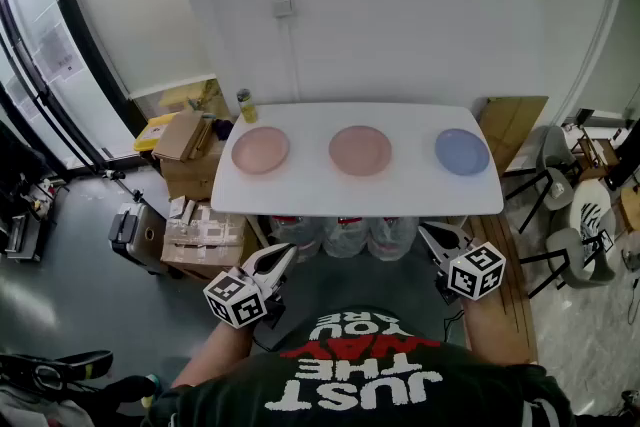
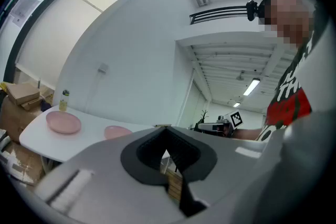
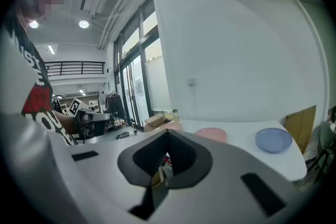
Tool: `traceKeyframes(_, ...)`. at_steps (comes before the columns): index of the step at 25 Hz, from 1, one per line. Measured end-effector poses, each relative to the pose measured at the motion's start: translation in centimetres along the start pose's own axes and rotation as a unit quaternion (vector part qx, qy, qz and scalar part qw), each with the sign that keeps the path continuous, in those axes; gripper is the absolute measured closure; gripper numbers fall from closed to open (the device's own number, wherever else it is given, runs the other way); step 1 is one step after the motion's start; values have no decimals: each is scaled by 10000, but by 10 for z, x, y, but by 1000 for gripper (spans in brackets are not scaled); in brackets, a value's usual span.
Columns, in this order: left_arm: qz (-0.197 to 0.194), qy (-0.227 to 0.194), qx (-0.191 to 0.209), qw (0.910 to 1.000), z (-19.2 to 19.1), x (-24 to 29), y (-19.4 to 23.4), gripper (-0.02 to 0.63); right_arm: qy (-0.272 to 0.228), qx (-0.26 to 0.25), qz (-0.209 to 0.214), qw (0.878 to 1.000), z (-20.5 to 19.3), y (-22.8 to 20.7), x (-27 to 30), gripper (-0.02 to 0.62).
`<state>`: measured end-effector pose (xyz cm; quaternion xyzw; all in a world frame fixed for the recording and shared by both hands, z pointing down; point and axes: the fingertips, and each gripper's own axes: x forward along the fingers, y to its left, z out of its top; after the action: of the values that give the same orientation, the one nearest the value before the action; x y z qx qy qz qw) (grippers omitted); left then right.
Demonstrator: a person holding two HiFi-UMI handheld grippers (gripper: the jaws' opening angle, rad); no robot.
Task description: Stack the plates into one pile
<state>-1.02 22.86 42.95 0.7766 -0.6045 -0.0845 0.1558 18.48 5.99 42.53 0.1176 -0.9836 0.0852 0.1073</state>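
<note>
1. Left tool (image 1: pixel 283 255): clenched, tips together, nothing between; held low at the body, short of the near edge of the worktop (image 1: pixel 300 197), well apart from every plate.
2. Right tool (image 1: pixel 432 235): likewise clenched on nothing; held low, just short of the near edge, toward the right end.
3. Left pink plate (image 1: pixel 260 151), middle pink plate (image 1: pixel 360 150), blue plate (image 1: pixel 462 152): three singles, none stacked, well apart from one another, set in one row across the worktop.
4. Task status, by judgement: not yet begun; reach and opening of a tool needed first.
5. Risks, by judgement:
   - Shallow rims, hence a thin bite and a likely slip or tilt on lifting.
   - Push instead of pinch, hence sliding toward an edge.
   - Blue plate nearest the right end, so most exposed to a drop.
   - Off-centre setting-down, hence a lopsided pile.
   - Small bottle (image 1: pixel 246 106) at the back left corner, liable to a knock during a reach for the left pink plate.
6. Orientation: all flat, hollow side up; round, so no long axis and no pointing direction of their own; row aligned with the worktop's long side, left to right.
7. Surroundings: cardboard boxes (image 1: pixel 200 233) at left; large water bottles (image 1: pixel 345 237) under the worktop.
</note>
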Motion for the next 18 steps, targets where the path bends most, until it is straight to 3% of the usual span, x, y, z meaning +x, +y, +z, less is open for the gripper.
traceKeyframes(18,-139,145,30,9998,0,42,-11,600,-121,21,-2,9999,12,-27,-2,590)
